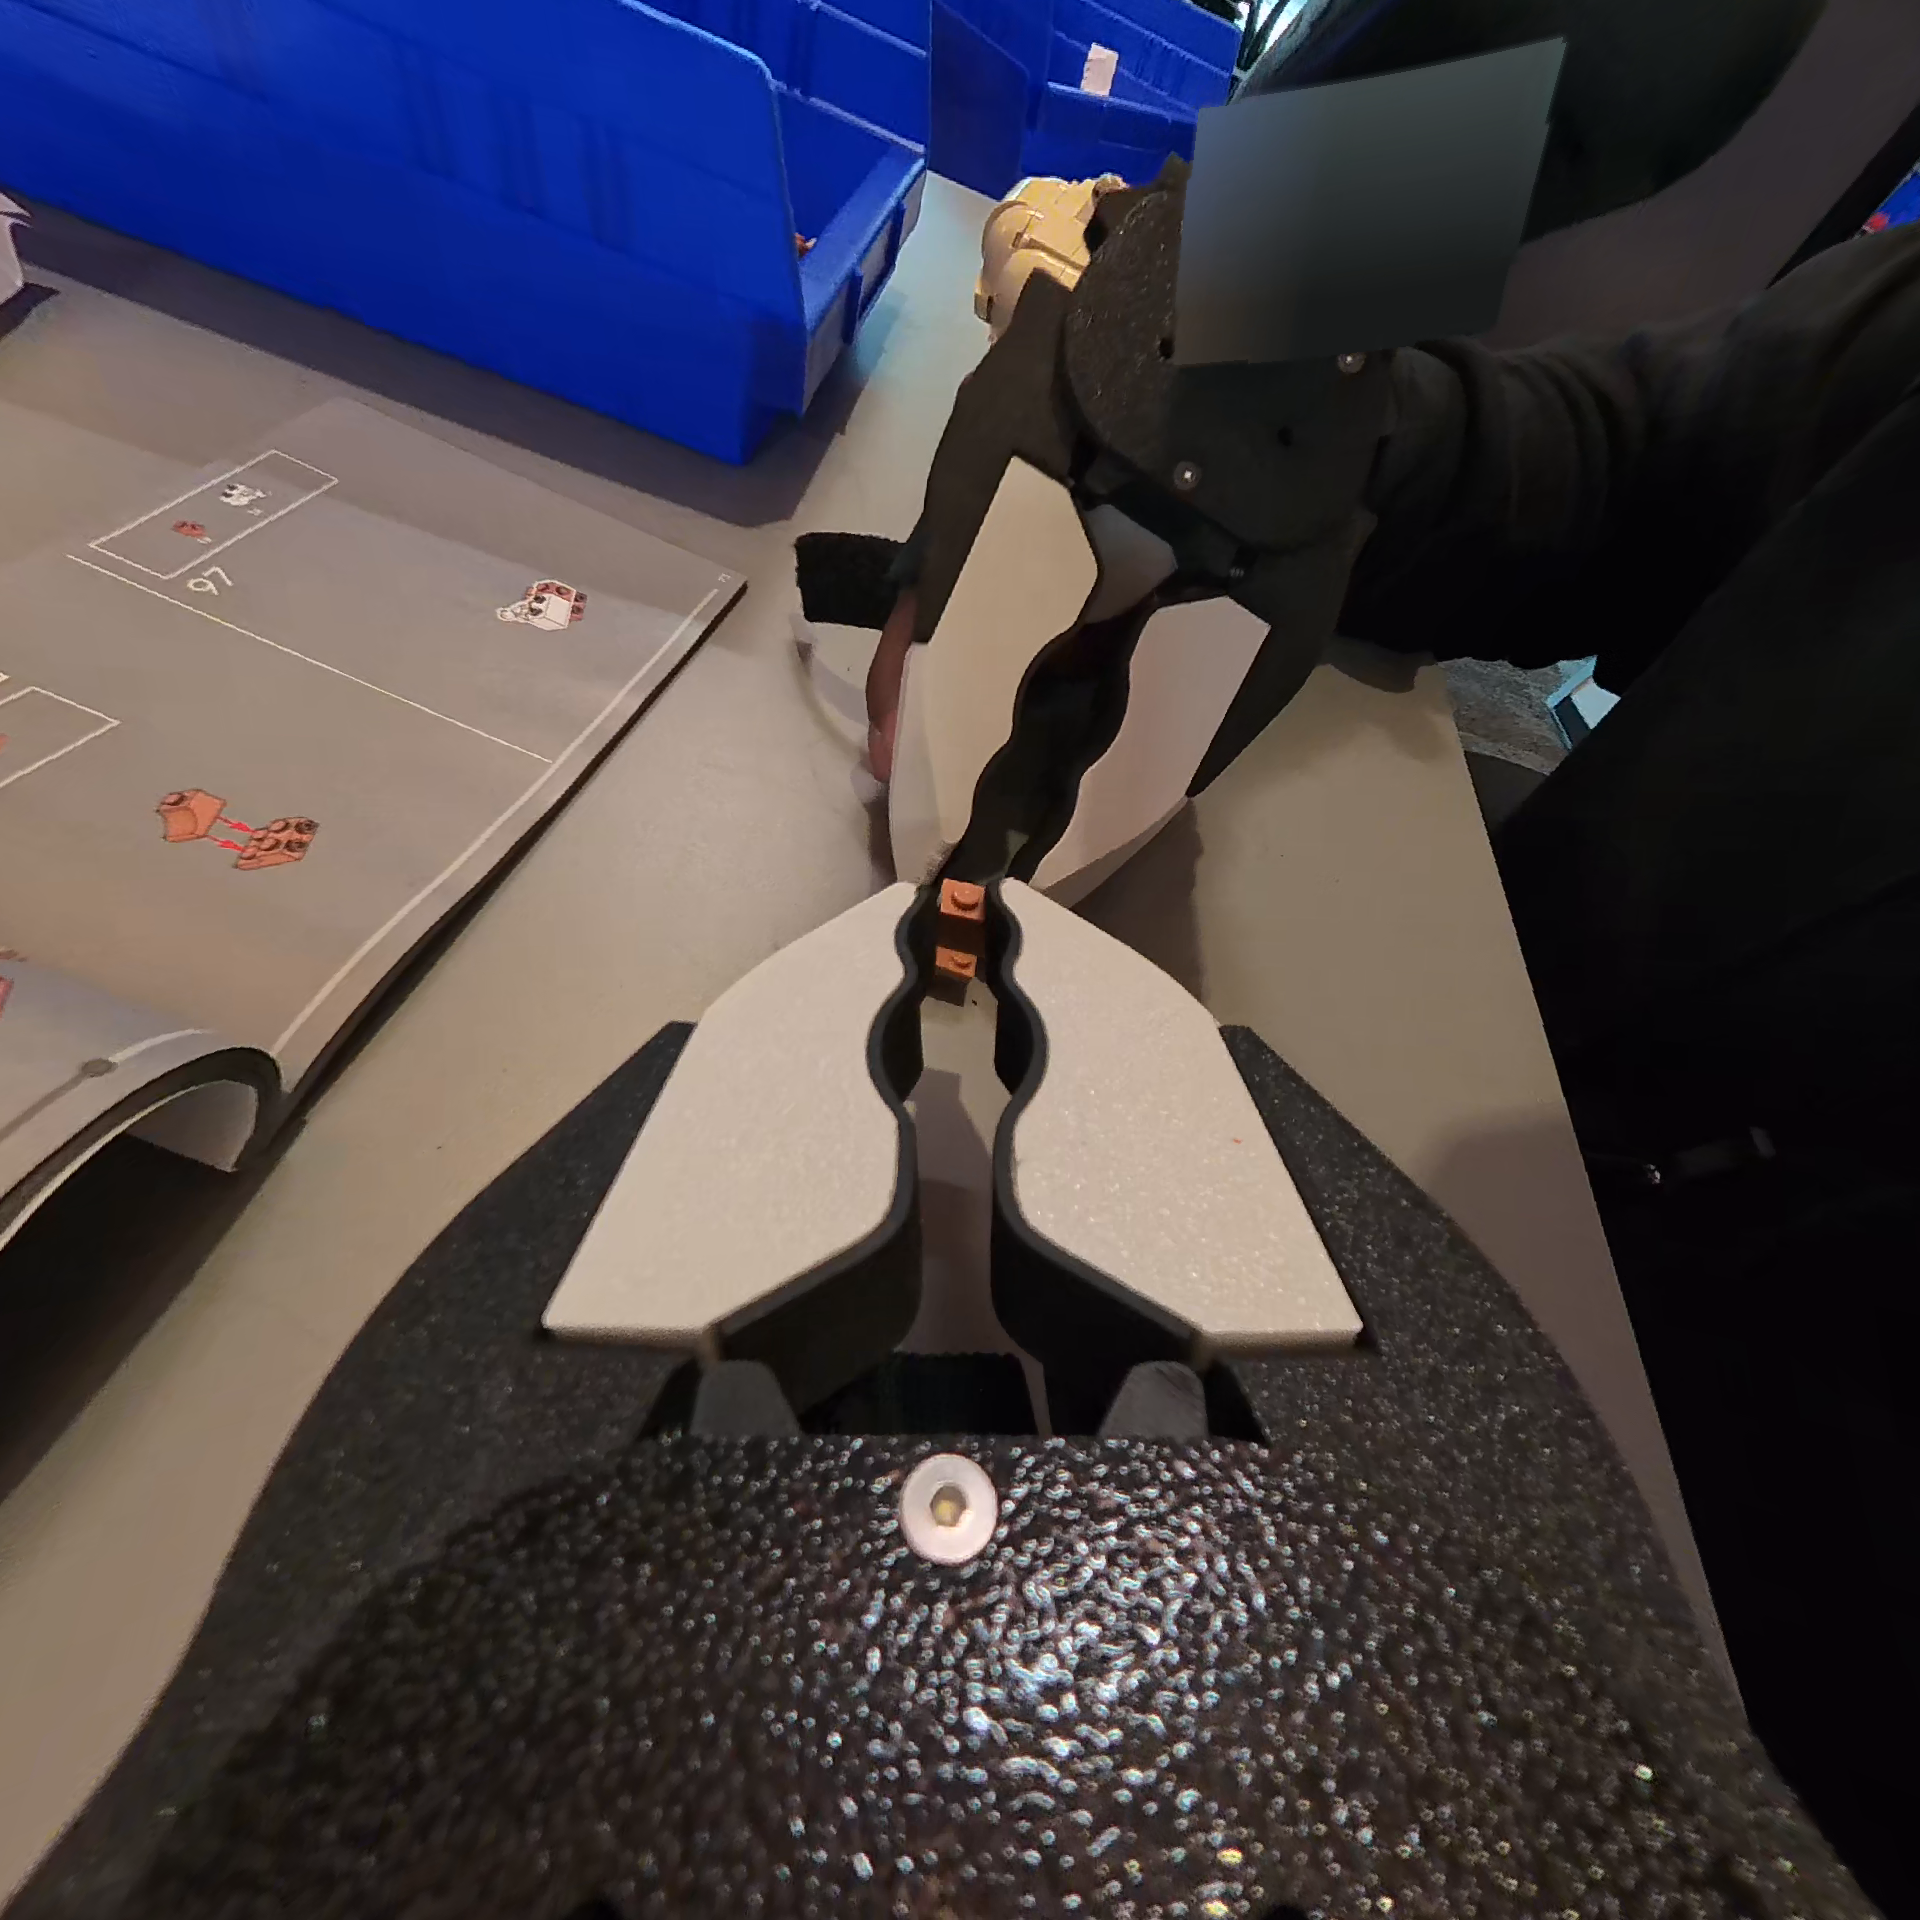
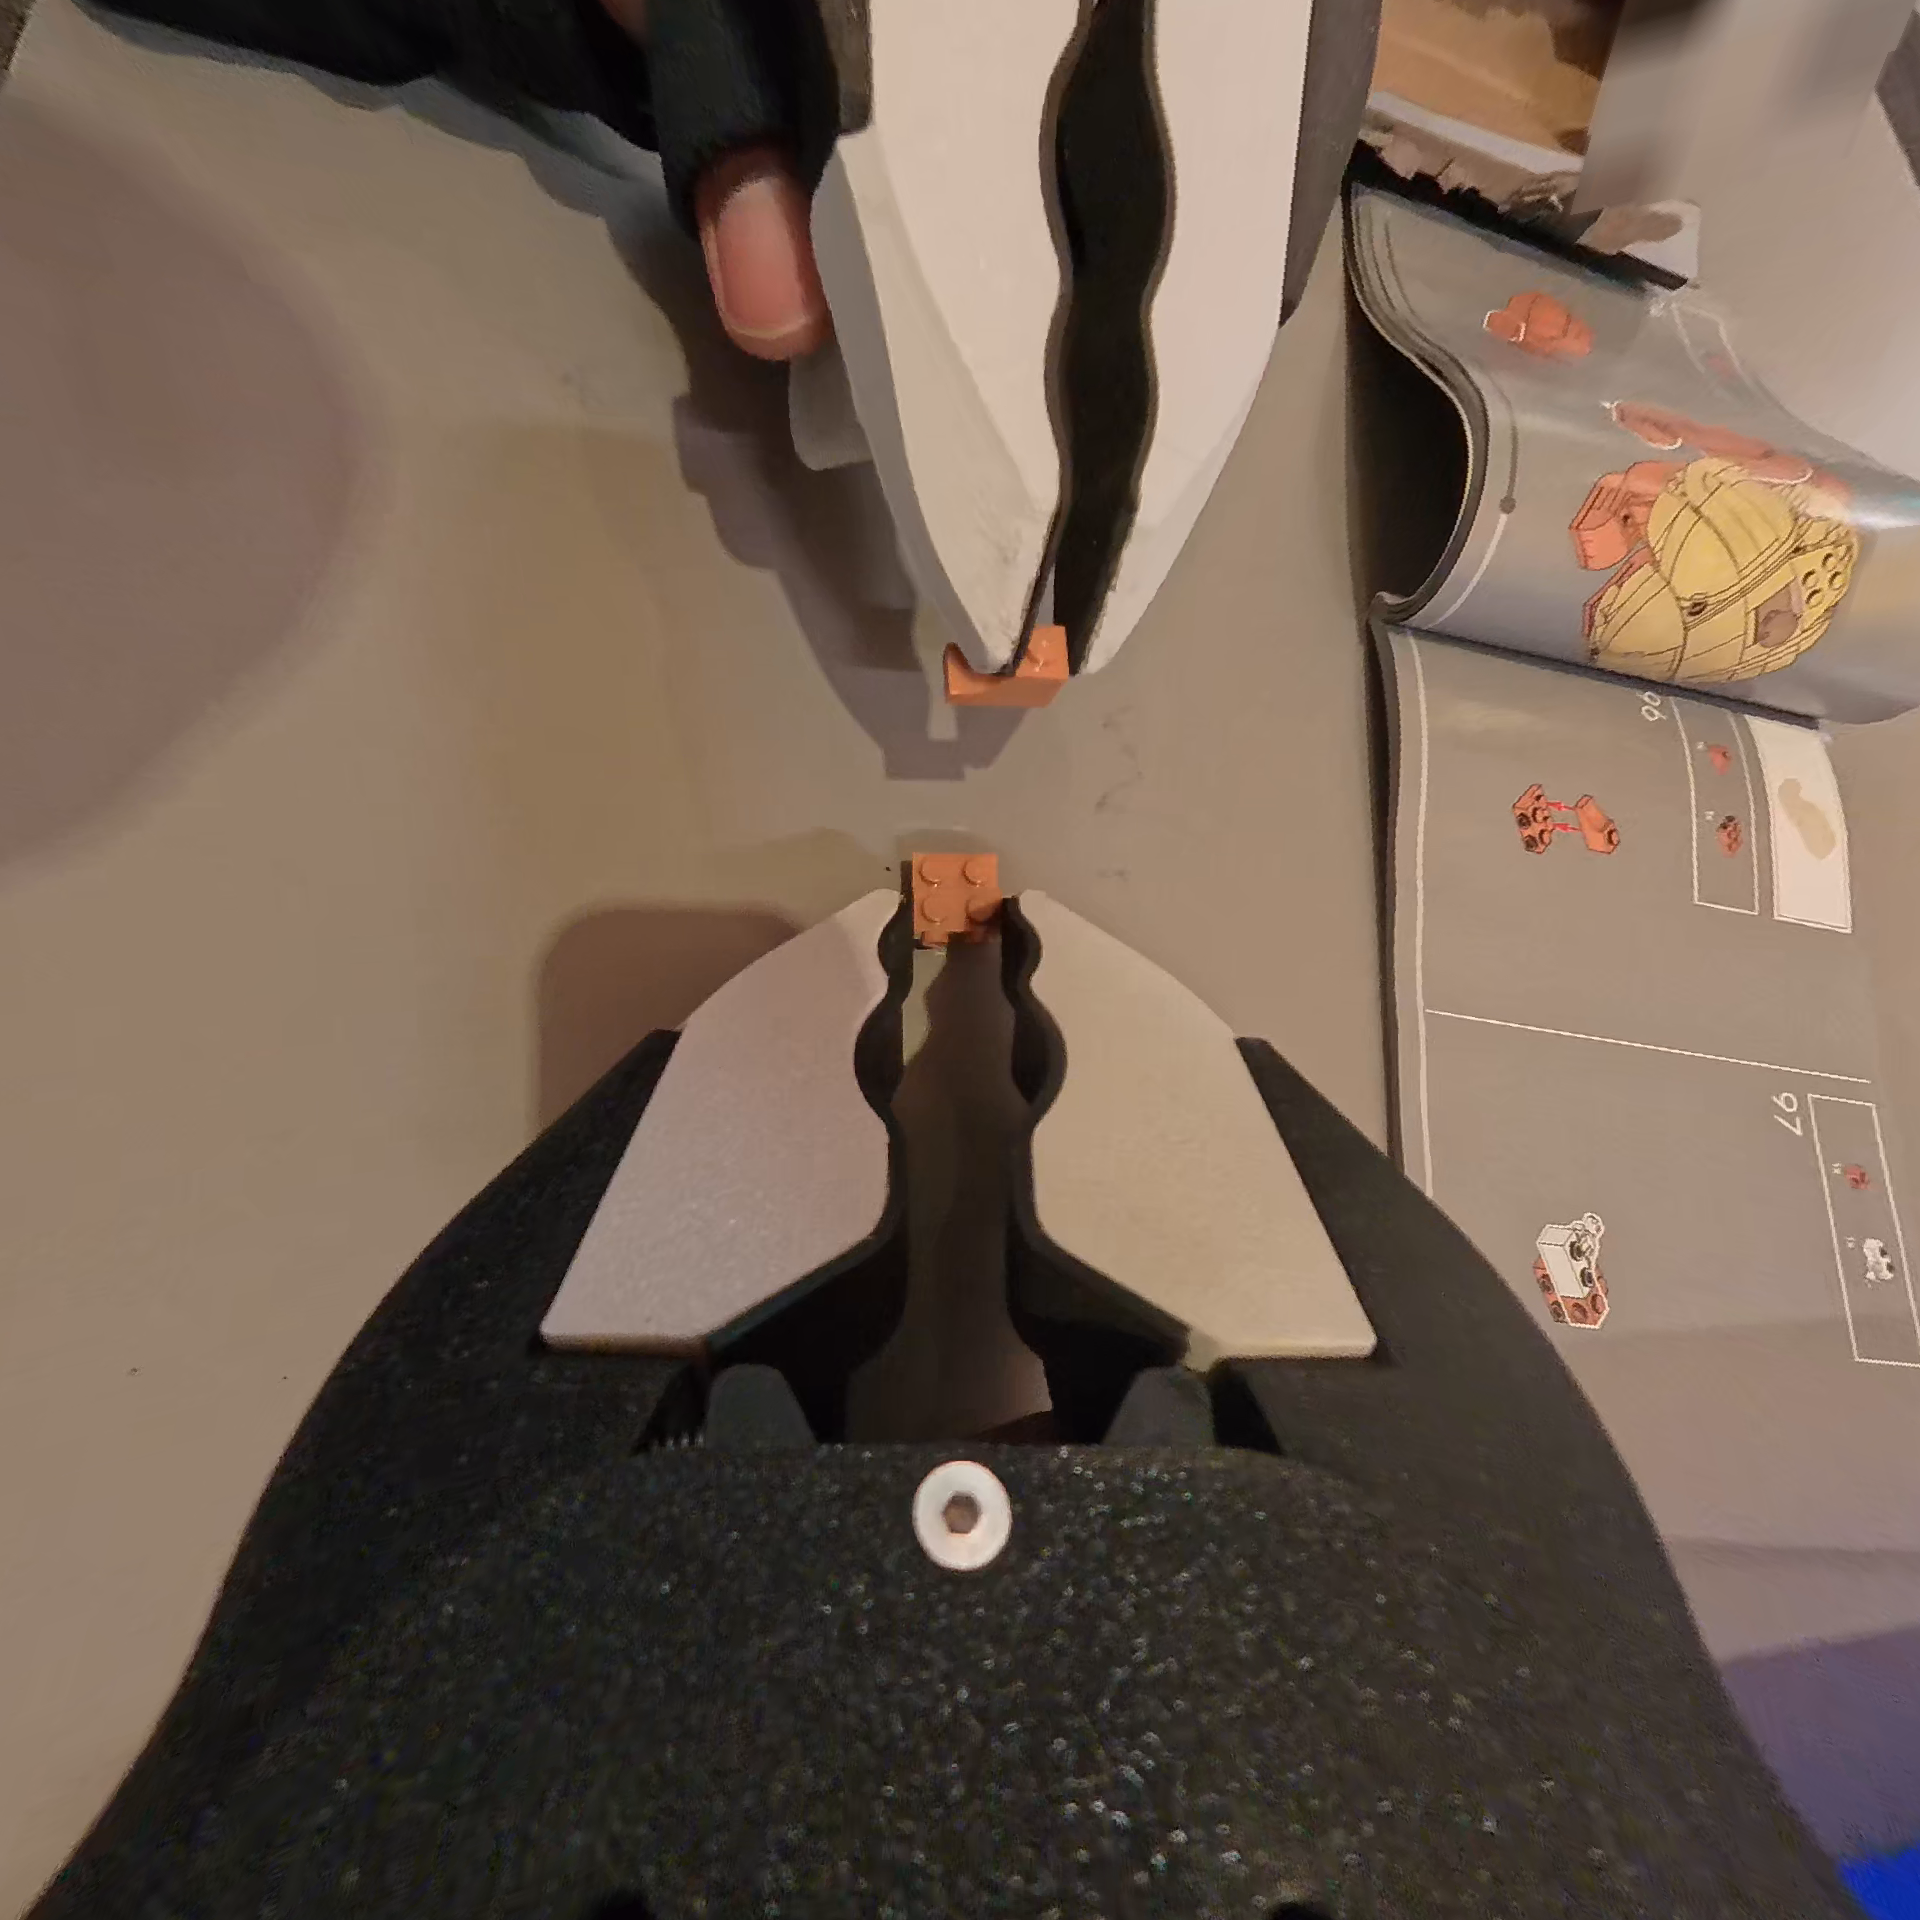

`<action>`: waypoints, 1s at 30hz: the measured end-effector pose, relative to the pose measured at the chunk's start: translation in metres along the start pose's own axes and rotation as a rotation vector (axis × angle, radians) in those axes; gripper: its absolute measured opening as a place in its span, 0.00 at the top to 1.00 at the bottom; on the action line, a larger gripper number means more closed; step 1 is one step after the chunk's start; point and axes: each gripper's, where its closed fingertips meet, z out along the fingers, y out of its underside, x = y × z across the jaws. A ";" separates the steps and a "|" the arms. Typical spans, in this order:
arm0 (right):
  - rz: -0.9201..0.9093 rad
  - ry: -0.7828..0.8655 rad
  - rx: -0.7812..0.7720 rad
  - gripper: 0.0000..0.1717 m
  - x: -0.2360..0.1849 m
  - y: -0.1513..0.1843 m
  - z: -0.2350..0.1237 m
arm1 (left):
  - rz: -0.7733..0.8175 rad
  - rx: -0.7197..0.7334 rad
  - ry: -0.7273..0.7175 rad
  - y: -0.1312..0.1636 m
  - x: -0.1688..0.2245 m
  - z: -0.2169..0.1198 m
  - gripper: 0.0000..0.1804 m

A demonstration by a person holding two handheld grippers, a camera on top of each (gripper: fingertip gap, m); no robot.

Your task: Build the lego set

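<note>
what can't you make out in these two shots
- Left wrist view: the brick in the right tool is hidden behind the left tool's brick.
- Left wrist view: the cream model is largely covered by the right tool's body.
- Right wrist view: the booklet is cut by the right edge.

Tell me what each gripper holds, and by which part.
Left gripper: a small orange brick, pinched by its sides at the fingertips. Right gripper: an orange four-stud piece, by its sides.

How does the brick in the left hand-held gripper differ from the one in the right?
The left hand-held gripper pinches a narrow orange brick with studs in a single line. The right hand-held gripper holds a square four-stud orange brick, wider and protruding past the tips. Both are orange and clamped.
</note>
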 end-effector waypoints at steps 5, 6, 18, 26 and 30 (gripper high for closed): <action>-0.020 0.018 0.016 0.91 0.000 -0.002 -0.001 | -0.062 0.062 0.001 -0.009 0.000 0.002 0.96; -0.024 0.021 0.019 0.91 0.000 -0.002 -0.002 | -0.061 0.061 -0.002 -0.009 -0.001 0.003 0.96; -0.043 0.069 0.108 0.91 0.003 -0.015 -0.007 | -0.039 0.064 0.001 -0.010 0.002 0.003 0.96; -0.052 0.088 0.150 0.91 0.003 -0.021 -0.009 | 0.015 0.041 -0.001 -0.007 0.005 0.003 0.96; -0.055 0.094 0.166 0.91 0.003 -0.023 -0.010 | 0.032 0.031 -0.005 -0.006 0.005 0.004 0.96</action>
